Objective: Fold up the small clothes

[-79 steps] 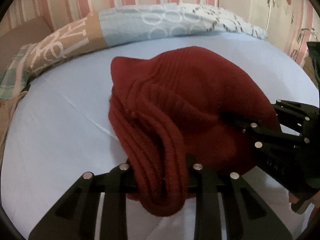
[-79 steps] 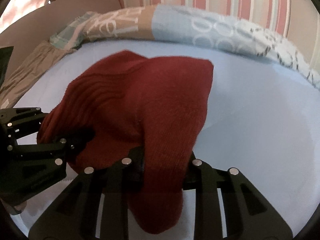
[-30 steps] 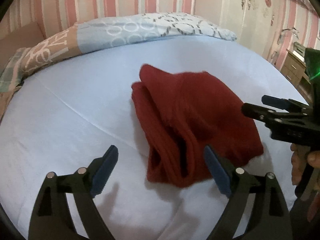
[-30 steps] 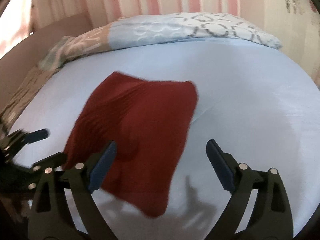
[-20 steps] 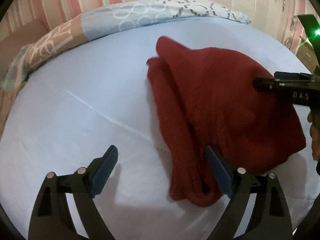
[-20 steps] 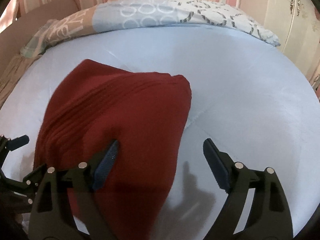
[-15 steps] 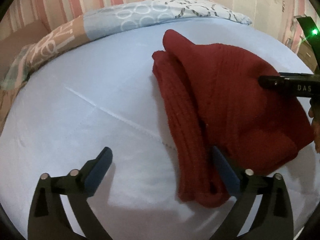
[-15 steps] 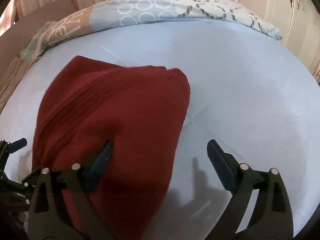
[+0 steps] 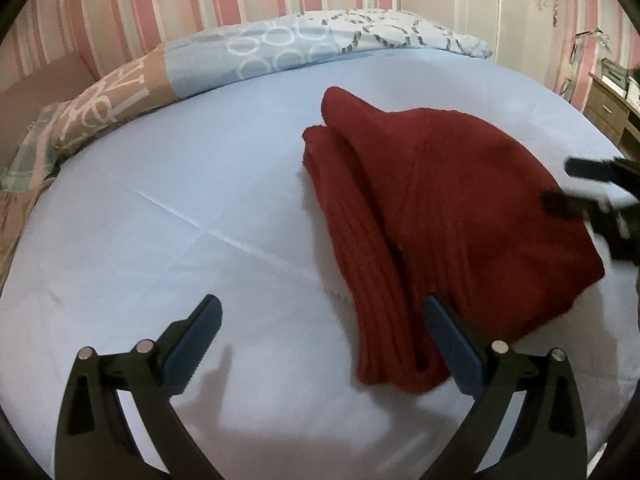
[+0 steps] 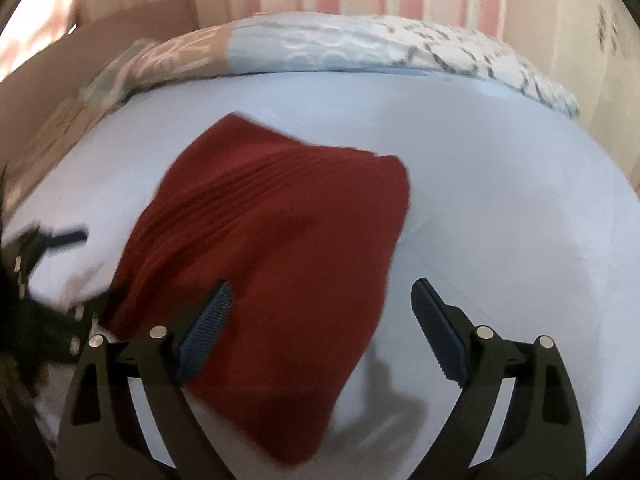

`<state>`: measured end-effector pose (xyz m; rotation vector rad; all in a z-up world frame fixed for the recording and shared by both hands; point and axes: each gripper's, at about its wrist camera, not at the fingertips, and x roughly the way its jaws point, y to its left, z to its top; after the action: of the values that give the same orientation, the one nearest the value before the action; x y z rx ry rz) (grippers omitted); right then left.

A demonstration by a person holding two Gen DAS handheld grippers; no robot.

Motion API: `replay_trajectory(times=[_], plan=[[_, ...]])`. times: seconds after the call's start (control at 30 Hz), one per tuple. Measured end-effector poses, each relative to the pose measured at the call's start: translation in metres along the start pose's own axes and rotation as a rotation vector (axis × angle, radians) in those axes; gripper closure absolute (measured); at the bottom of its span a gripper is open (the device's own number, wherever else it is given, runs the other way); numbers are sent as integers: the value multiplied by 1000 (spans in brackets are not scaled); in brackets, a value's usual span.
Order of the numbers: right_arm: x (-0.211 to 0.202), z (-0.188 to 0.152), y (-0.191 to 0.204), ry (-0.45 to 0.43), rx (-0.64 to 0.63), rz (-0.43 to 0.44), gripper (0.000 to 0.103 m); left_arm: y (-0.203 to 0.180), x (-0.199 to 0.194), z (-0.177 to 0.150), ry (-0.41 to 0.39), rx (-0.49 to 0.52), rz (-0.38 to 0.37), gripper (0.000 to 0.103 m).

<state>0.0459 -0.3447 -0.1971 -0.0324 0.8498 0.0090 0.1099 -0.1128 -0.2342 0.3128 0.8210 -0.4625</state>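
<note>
Red knit [image 9: 460, 216] folded, both tongs wide

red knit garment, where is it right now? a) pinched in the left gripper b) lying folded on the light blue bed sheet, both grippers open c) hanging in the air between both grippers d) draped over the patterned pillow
b: the red knit garment lies folded on the light blue bed sheet, and the left gripper and right gripper both stand open with no pad pressing it.
</note>
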Motion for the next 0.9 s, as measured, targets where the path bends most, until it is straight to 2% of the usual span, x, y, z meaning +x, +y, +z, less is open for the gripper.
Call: replay_trajectory(times=[0.07, 0.17, 0.3, 0.37, 0.4, 0.47, 0.57, 0.67, 0.73, 0.83, 0.9], plan=[[2, -16, 8, 32, -42, -42, 12, 3, 4, -6, 18, -4, 16, 2], [14, -33, 2, 82, -39, -96, 12, 9, 11, -11, 25, -28, 7, 1], [26, -44, -11, 92, 35, -82, 7, 10, 12, -15, 11, -24, 10, 1], [23, -42, -10, 85, 49, -64, 9, 9, 7, -16, 7, -30, 14, 2], [18, -40, -8, 78, 51, -50, 14, 10, 3, -16, 5, -35, 17, 2], [-3, -36, -3, 35, 58, -12, 15, 11, -14, -18, -15, -44, 30, 2], [-44, -25, 10, -60, 70, 39, 7, 15, -46, -22, -50, -66, 56, 2], [-81, -13, 29, -131, 97, 34, 3, 24, -78, -25, -61, -118, 59, 2], [-96, -8, 39, -146, 117, 32, 3, 30, -95, -26, -59, -147, 75, 2], [-114, -1, 60, -126, 138, -18, 3, 36, -123, -28, -53, -182, 136, 2], [-129, -1, 74, -147, 150, -63, 3, 39, -140, -29, -60, -201, 169, 2]])
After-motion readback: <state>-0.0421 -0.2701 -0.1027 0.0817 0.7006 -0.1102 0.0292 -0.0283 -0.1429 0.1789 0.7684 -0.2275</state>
